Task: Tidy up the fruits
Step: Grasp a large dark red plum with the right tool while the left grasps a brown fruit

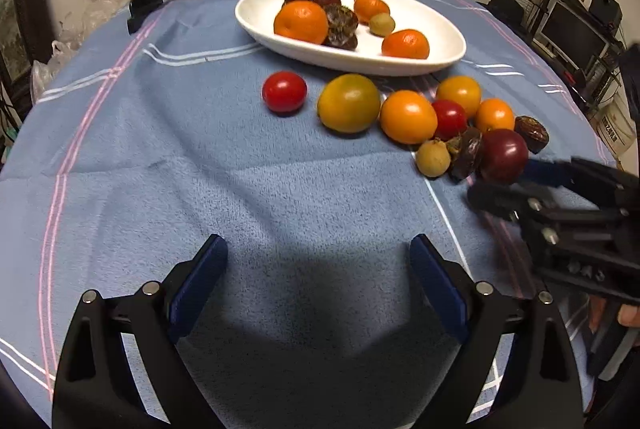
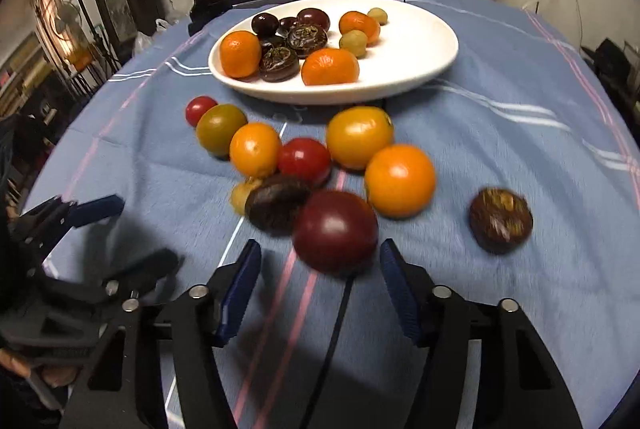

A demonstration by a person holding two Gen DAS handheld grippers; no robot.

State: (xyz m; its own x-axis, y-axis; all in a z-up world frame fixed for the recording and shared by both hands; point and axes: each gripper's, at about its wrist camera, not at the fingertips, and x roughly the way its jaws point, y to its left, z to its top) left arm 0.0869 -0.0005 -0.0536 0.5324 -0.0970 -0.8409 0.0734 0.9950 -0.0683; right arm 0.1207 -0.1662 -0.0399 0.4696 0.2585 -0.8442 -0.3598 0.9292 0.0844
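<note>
On blue-cloth counter, just ahead of our right tool, sits dark red fruit. Tool wide open, holds nothing; fruit near gap between tips. Our left tool open too, empty, farther off. Brown wrinkly fruit touches it on left. Orange fruit close behind. White plate waits beyond pile.

Left tool gaping wide, right tool likewise — both low

Motion-blurred dark red tomato; small tan fruit half hidden behind dark fruit.
</note>
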